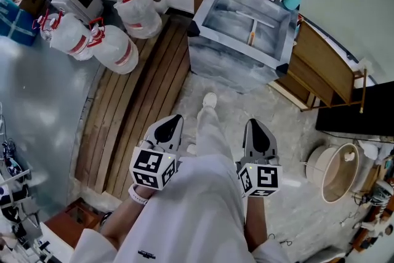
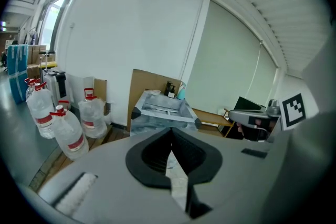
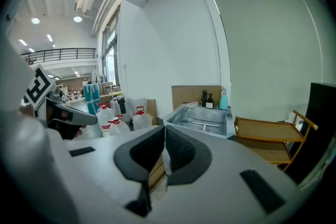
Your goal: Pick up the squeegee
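**Holding both grippers shut, well apart from the squeegee**

The left gripper [image 1: 176, 119] and the right gripper [image 1: 253, 124] are held on either side of the person's leg. On each, the jaws are pressed together at the tips, with nothing between them. The squeegee [image 1: 252, 24] is seen lying inside the grey tub [image 1: 228, 68] ahead, untouched. Its blade is too small to make out, and both hands are largely hidden by the marker cubes.

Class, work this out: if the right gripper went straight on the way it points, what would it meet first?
The right gripper would probably meet the near wall of the basin first. Nothing shows between them, though depth is unclear.
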`<state>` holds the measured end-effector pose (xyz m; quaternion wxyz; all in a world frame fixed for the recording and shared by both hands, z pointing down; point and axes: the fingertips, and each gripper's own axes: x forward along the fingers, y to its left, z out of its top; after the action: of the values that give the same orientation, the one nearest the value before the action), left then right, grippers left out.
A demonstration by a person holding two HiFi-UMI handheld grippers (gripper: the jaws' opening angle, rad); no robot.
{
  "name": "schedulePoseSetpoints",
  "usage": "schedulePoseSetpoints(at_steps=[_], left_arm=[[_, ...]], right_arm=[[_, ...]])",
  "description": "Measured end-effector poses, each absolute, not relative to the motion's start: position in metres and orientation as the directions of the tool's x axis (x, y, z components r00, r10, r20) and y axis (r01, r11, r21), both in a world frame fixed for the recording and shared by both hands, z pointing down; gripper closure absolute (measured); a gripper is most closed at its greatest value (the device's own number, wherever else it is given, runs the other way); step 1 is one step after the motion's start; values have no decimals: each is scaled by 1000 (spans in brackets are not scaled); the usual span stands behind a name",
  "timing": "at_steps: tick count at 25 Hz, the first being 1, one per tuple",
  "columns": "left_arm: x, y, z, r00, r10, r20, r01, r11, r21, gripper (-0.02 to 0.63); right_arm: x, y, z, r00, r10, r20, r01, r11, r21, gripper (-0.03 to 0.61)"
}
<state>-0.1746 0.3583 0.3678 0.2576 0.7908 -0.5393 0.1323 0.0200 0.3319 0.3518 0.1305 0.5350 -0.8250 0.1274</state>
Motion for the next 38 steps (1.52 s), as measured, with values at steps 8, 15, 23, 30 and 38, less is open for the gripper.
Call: schedulePoseSetpoints(at_steps=[8,15,23,30,38], left_arm=[[-181,233,374,382,-757,531,-924,-306,229,609],[-170,105,369,394,-734,554,-918,-336,209,609],[-160,18,364,420,-731,539,-907,-367,208,609],[-155,-9,365,455,-707,542,-889,-396,230,609],[-142,-39,382,475,-684,553,-878,-407,250,608]], right_arm=[[15,207,370,-391,-842,372,-919,379,-107,572],[18,78,376,-397,-822,409,-916,382,-122,571],[26,-8,375,-364,-828,427,-930,350,-114,571],[29,-29,380,-321,-825,465,-946,303,-114,571],[40,-66,402,-298,-797,525,-952,285,-108,571]])
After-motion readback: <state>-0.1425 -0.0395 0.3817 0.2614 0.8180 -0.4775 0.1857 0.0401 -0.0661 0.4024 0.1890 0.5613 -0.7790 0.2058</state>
